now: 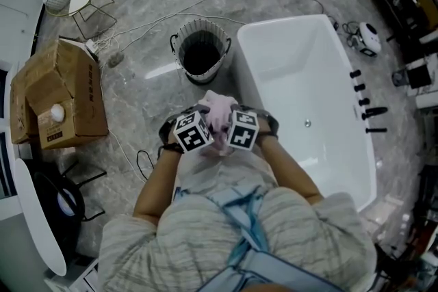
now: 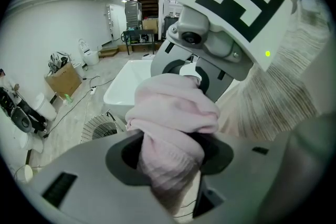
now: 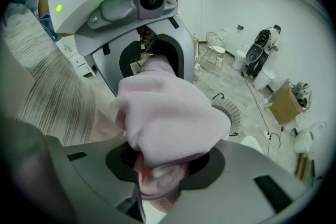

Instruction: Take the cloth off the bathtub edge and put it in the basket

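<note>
A pale pink cloth (image 1: 217,114) is bunched up between both grippers, held in the air in front of the person, left of the white bathtub (image 1: 309,96). My left gripper (image 1: 202,128) is shut on the cloth (image 2: 170,128), which bulges out above its jaws. My right gripper (image 1: 228,128) is shut on the same cloth (image 3: 168,118) from the other side. The two grippers face each other closely. The dark wire basket (image 1: 200,50) stands on the floor just beyond the cloth, beside the tub's corner; it shows too in the left gripper view (image 2: 100,127) and the right gripper view (image 3: 231,113).
A cardboard box (image 1: 58,94) sits on the floor at the left, a wire stool (image 1: 83,3) behind it. Cables (image 1: 171,20) run over the marble floor around the basket. Black taps (image 1: 366,109) stand along the tub's right rim.
</note>
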`<state>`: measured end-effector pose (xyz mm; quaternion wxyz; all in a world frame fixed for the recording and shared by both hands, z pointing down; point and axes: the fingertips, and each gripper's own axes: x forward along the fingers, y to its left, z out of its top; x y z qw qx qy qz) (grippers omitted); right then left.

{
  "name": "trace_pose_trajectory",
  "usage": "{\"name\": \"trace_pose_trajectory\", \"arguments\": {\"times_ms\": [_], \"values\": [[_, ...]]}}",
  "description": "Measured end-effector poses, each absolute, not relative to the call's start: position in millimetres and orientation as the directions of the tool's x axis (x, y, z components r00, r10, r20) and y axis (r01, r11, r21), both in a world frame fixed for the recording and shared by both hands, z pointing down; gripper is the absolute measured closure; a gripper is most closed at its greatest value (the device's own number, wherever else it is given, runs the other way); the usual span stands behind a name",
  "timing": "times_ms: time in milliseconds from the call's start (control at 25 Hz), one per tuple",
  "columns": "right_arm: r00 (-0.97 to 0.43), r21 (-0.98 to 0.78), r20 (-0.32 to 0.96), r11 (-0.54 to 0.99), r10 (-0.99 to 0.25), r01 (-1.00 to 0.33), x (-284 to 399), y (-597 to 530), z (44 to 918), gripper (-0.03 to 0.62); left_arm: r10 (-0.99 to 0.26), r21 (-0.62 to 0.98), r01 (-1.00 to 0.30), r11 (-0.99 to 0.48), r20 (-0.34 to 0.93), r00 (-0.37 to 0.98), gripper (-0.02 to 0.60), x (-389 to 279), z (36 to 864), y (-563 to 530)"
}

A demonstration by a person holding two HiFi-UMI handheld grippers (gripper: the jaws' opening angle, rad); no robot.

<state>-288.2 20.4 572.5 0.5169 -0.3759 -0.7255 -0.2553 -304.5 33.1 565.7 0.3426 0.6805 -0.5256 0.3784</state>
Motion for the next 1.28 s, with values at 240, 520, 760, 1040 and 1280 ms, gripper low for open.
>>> {"name": "trace_pose_trajectory", "arguments": {"times_ms": [240,520,760,1040,1280], "values": [[-0.175,-0.034,0.942,0.599,0.287,0.800,-312,4,575,0.439,-0.446,0.089,-0.969,-0.229,0.876,0.186,0.367,-328,568,16],[-0.148,-0.066,0.947,0.623,0.286,0.780,-345,-10,581,0.439,-0.430,0.132,-0.952,-0.275,0.869,0.245,0.367,-361,575,1],[-0.114,-0.099,0.952,0.639,0.284,0.763,-396,-15,587,0.439,-0.396,0.165,-0.931,-0.326,0.870,0.293,0.367,-413,581,-3],[-0.135,-0.092,0.950,0.665,0.281,0.741,-490,-15,582,0.439,-0.389,0.159,-0.917,-0.366,0.869,0.306,0.367,-506,576,-5],[-0.187,-0.039,0.949,0.682,0.254,0.730,-567,-21,570,0.439,-0.405,0.101,-0.917,-0.386,0.875,0.267,0.367,-584,563,-9]]}}
